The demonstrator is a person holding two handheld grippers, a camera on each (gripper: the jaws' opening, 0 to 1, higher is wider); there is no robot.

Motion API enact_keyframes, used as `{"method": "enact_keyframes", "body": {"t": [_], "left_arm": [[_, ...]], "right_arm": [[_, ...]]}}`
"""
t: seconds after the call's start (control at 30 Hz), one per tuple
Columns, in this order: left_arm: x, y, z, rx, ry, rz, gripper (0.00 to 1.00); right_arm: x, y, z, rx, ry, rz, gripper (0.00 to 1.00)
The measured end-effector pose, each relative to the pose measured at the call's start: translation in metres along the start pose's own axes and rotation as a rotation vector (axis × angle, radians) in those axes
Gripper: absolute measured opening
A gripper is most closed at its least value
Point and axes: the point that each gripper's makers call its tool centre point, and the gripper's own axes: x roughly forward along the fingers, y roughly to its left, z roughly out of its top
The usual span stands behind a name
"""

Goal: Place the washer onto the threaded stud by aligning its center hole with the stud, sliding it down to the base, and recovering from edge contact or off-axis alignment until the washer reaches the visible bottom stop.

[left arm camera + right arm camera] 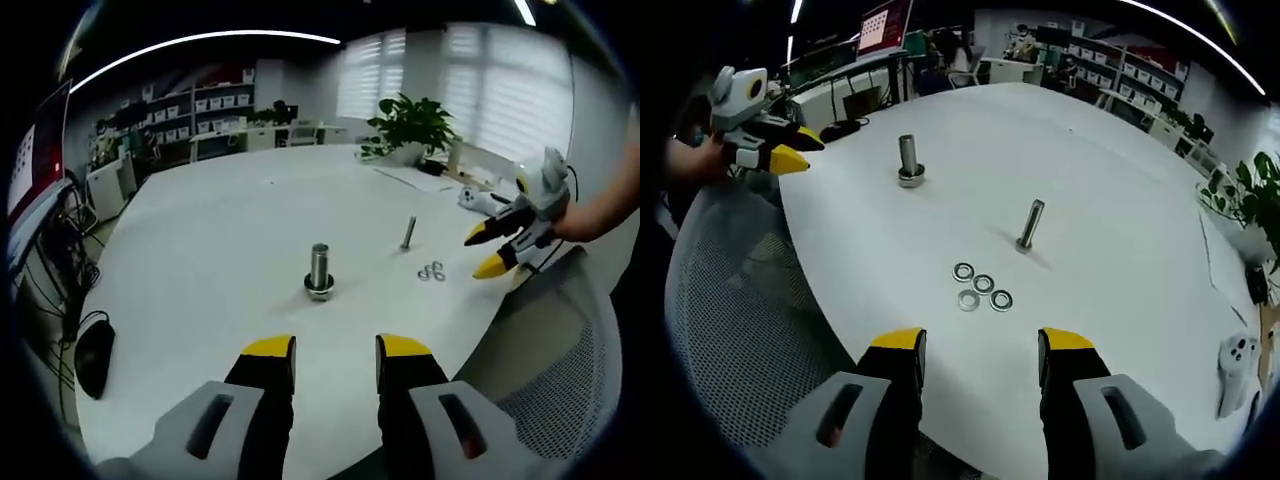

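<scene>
Both tongs, left gripper (335, 350) and right gripper (982, 342), stood spread, empty | four washers (981, 286) lay just beside slim threaded stud (1029, 225) | right should pinch one washer by its rim, keeping hole clear.

Left gripper view sits low at the worktop (200, 230) edge, facing across it toward shelves and windows; the threaded stud (319, 270) is near, centre. Right gripper view looks down from higher at the adjacent edge. Both views share worktop, stud (908, 160), bolt (1029, 224) and washers (981, 286).
</scene>
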Motion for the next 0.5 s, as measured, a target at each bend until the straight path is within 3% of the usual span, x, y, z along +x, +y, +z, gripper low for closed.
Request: {"method": "enact_keyframes", "body": {"t": [0.5], "left_arm": [[0.0, 0.0, 0.0, -0.008, -0.004, -0.006, 0.3]], "right_arm": [[0.014, 0.01, 0.003, -0.055, 0.054, 0.042, 0.47]]}}
